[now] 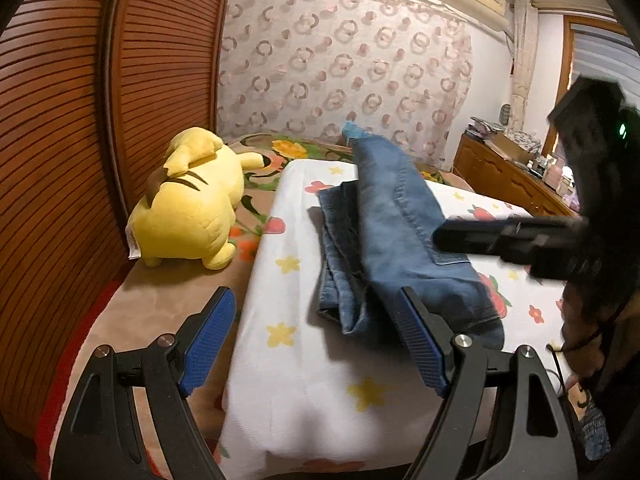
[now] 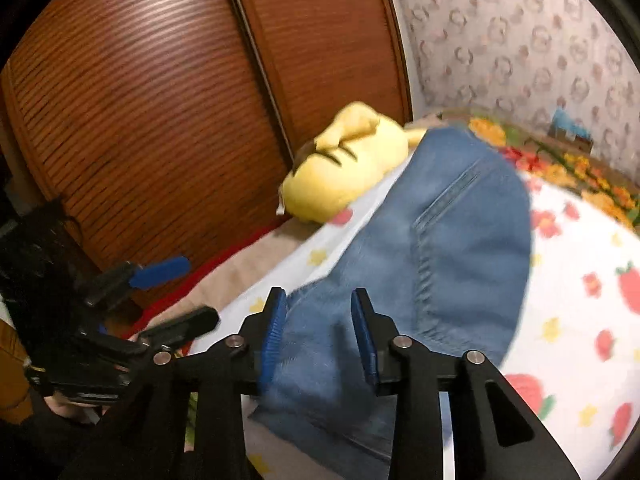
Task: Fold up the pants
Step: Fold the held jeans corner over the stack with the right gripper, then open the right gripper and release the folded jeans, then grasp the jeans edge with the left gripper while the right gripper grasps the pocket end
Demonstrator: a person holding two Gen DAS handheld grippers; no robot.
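Evidently mid-release: right gripper [image 2: 320, 336] fingers parted, pants [image 2: 452, 248] loose between them; left gripper [image 1: 316, 340] fingers released, empty, clear for smoothing.

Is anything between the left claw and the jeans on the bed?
Nothing visible. The left claw stands open over the floral sheet, with the jeans just ahead. The plush toy sits off to the side, clear of that path.

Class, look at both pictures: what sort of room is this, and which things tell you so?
Most likely a bedroom: a bed with a flowered sheet, a yellow plush toy beside it, and a louvred wooden wardrobe.
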